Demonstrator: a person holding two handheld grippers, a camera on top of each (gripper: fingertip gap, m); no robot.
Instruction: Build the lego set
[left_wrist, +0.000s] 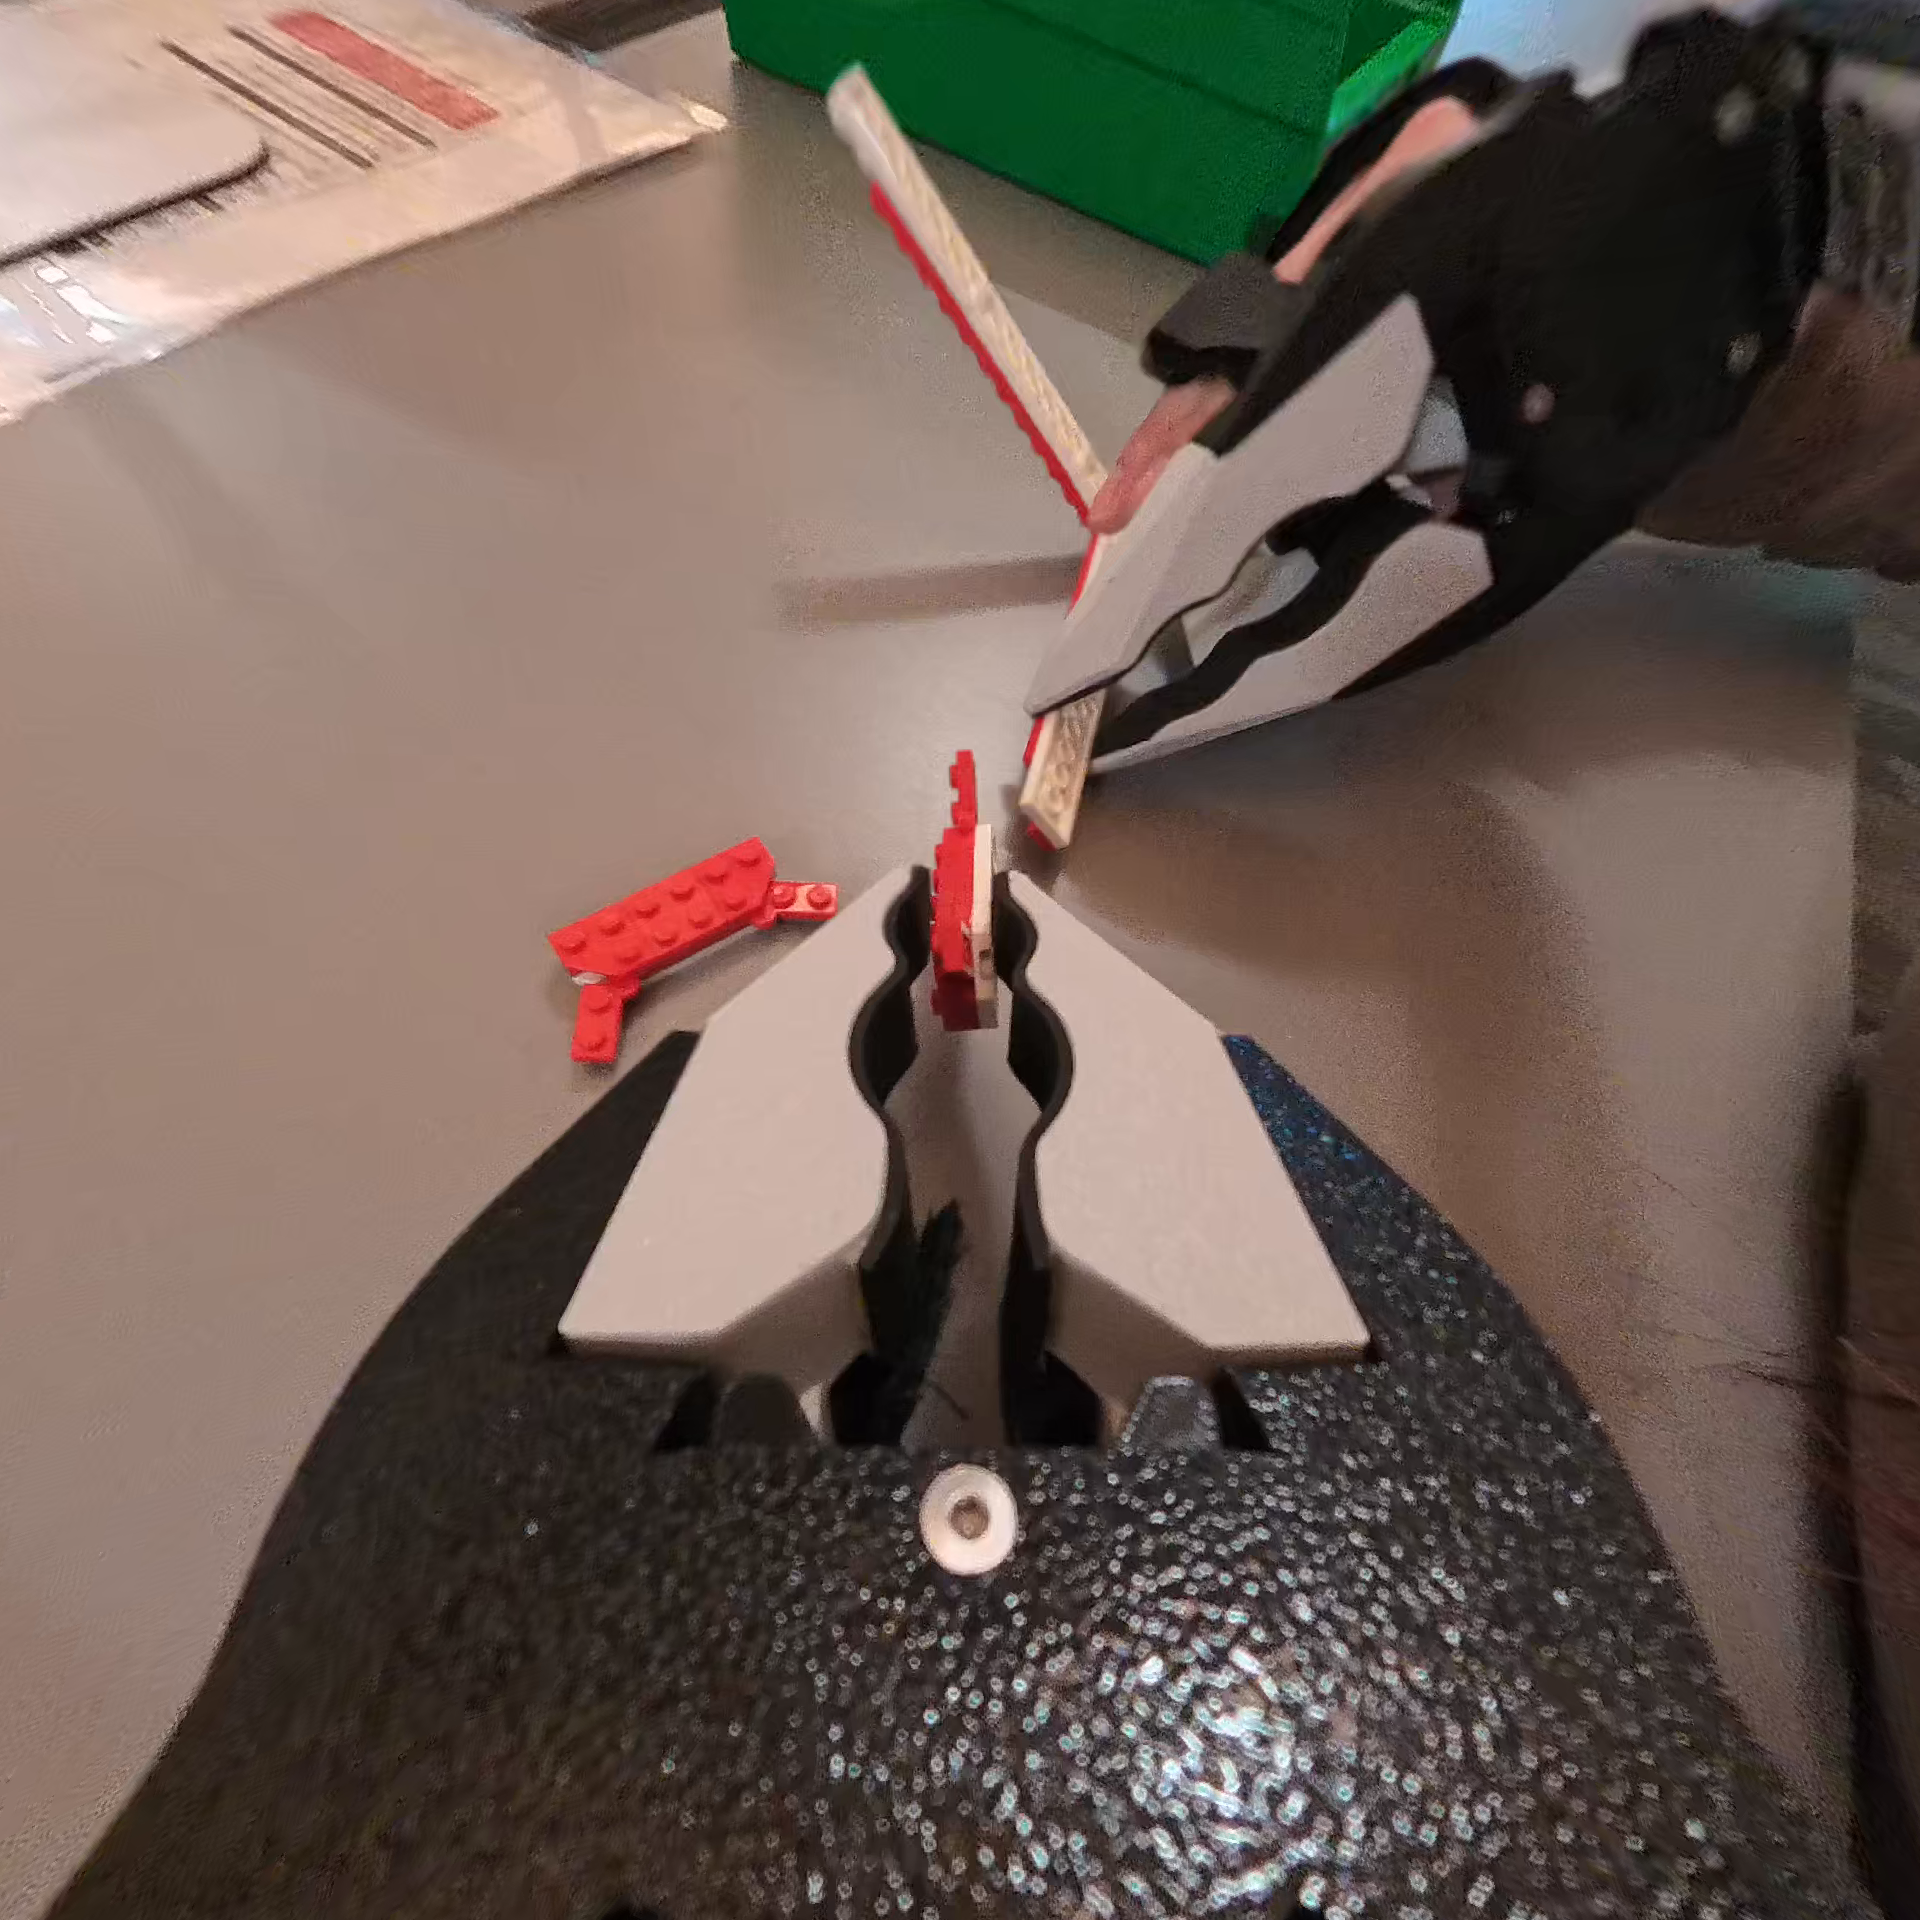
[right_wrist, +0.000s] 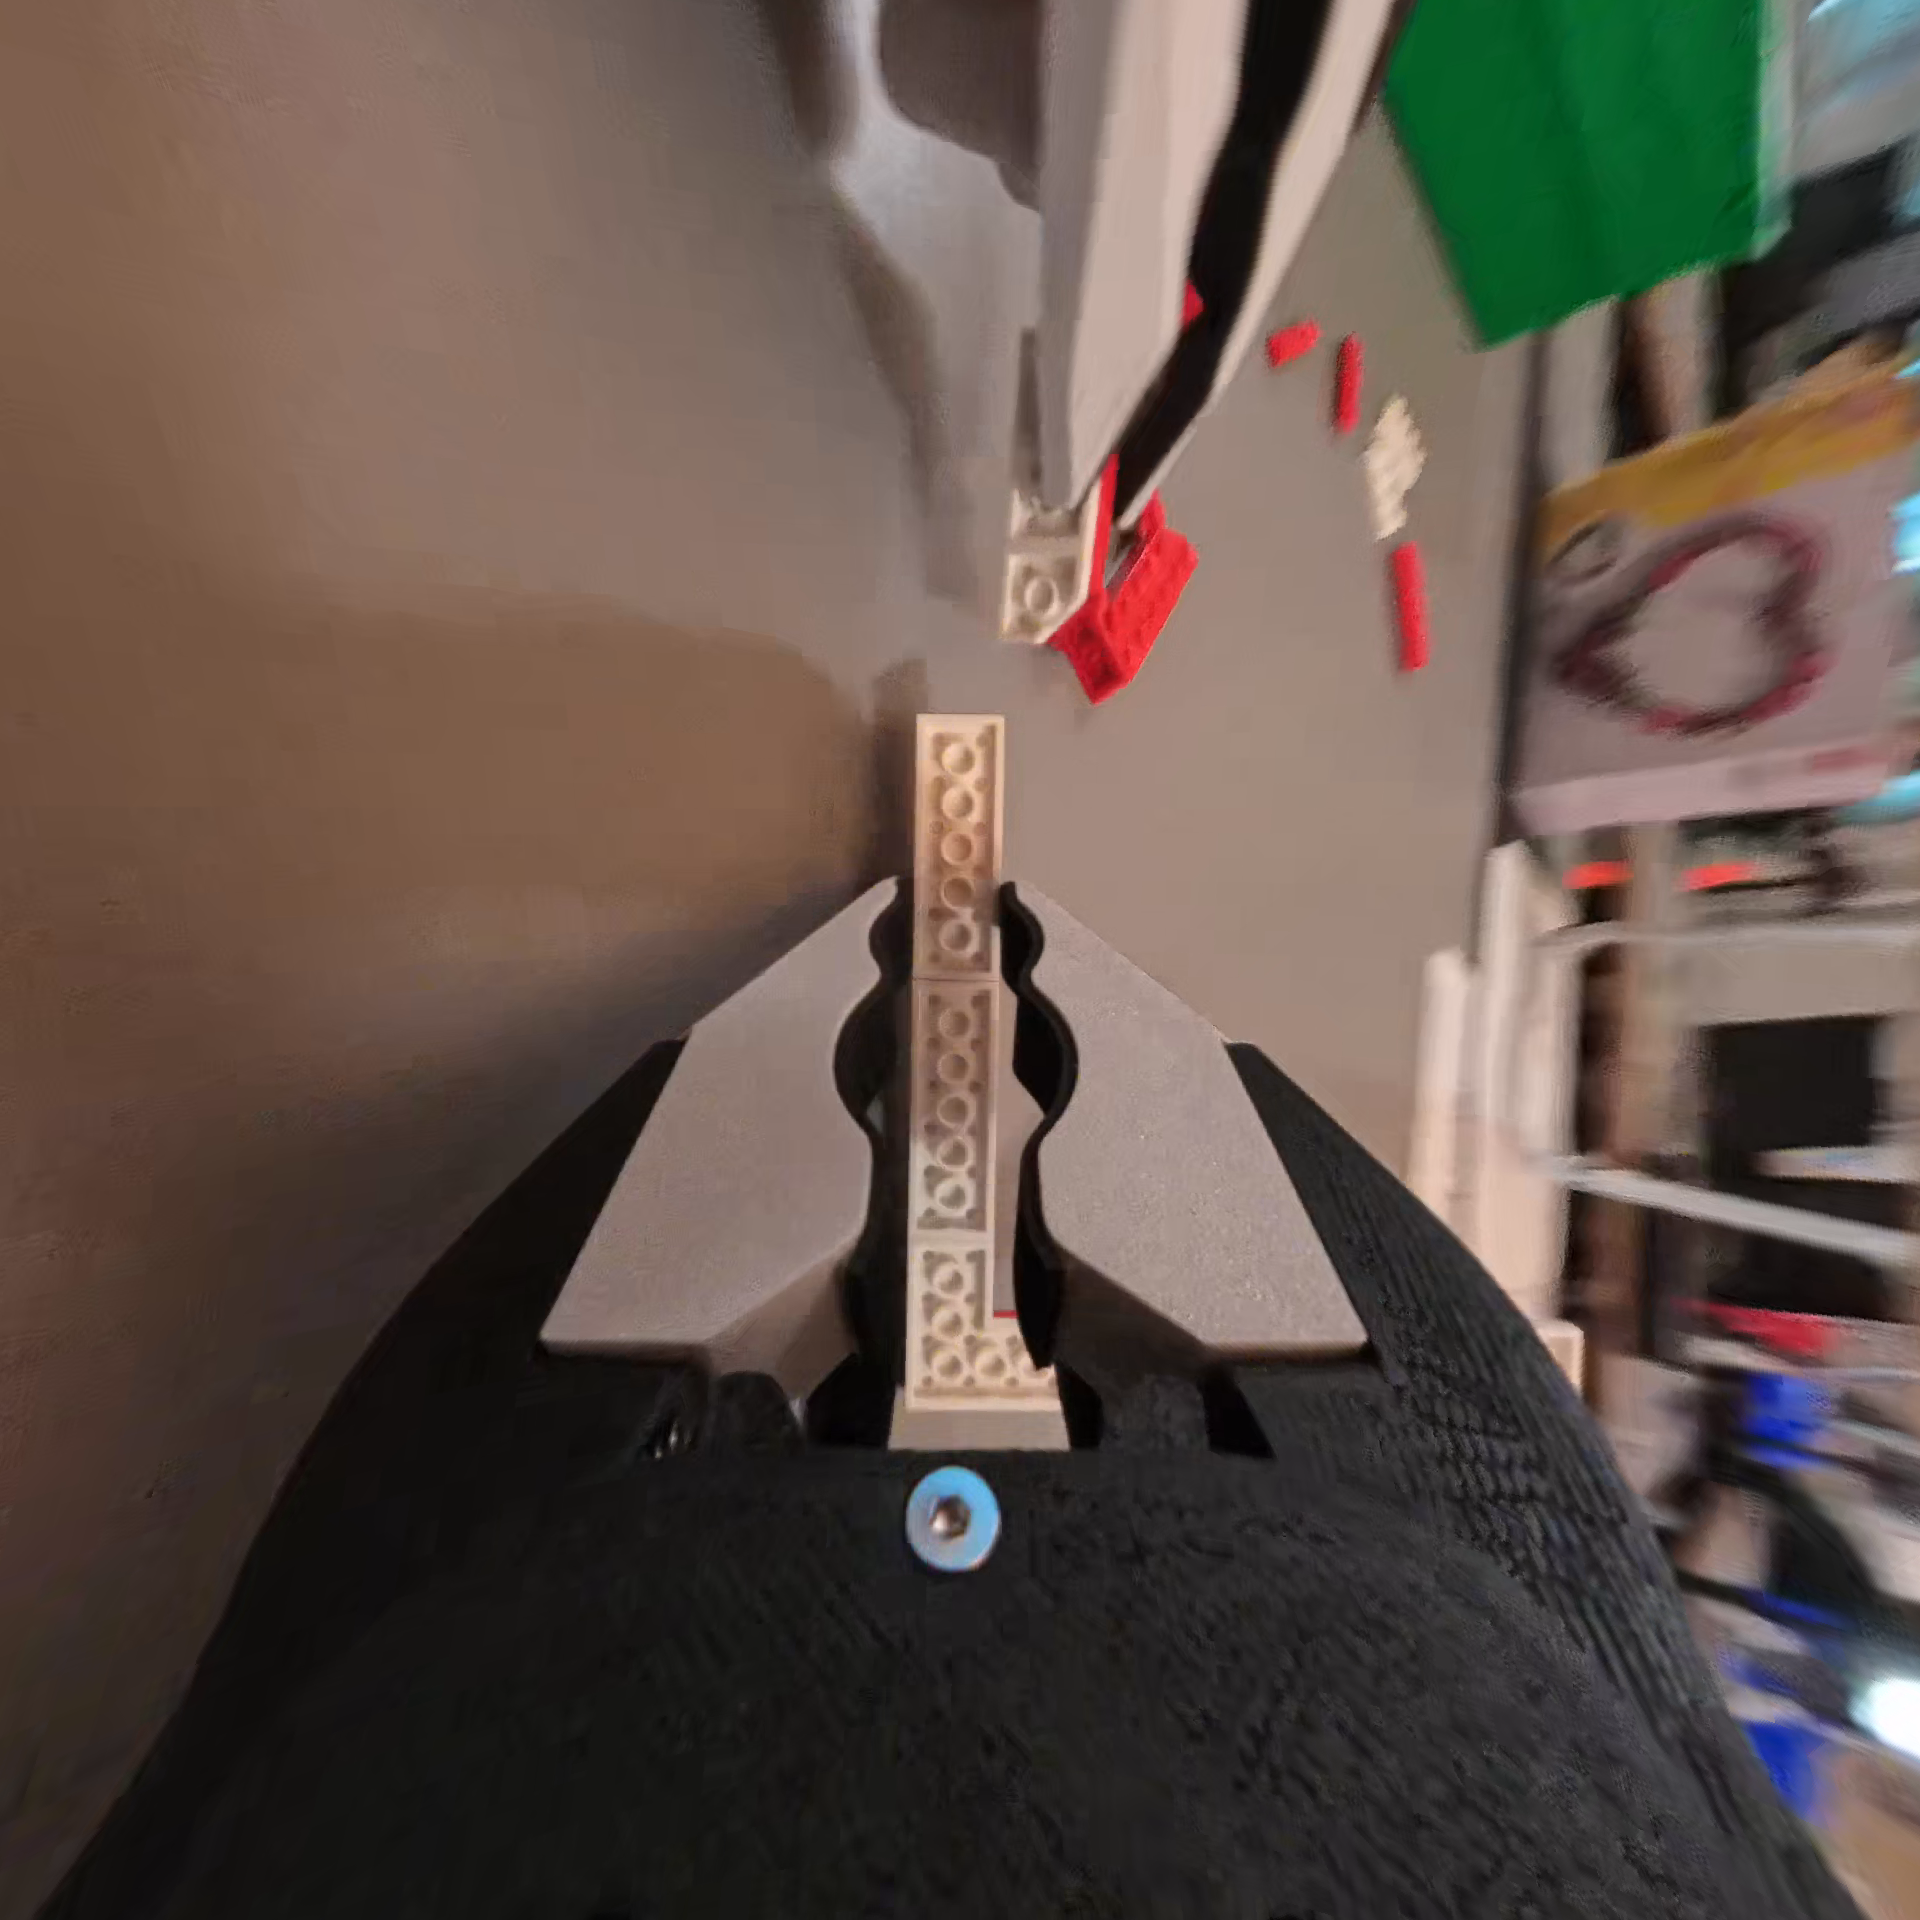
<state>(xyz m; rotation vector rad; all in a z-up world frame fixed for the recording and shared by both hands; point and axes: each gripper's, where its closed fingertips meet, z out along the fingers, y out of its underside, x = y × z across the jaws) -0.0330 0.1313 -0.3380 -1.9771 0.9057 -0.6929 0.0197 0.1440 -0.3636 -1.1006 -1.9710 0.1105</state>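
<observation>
Left gripper (left_wrist: 961, 894) clamps a small red-and-white assembly (left_wrist: 964, 925) near the long white strip (right_wrist: 958, 862) pinched by the right gripper (right_wrist: 951, 883) above the grey table (left_wrist: 416, 623). Joining well likely means aligning studs squarely before pressing.

Open grey table (left_wrist: 364, 644) is lying clear to the left. A loose red plate assembly (left_wrist: 675, 930) is sitting just beside the left gripper (left_wrist: 961, 894); the right gripper (left_wrist: 1081, 727), holding the long white-and-red strip (left_wrist: 977, 301), is blocking ahead-right, green box (left_wrist: 1091, 94) behind it.
</observation>
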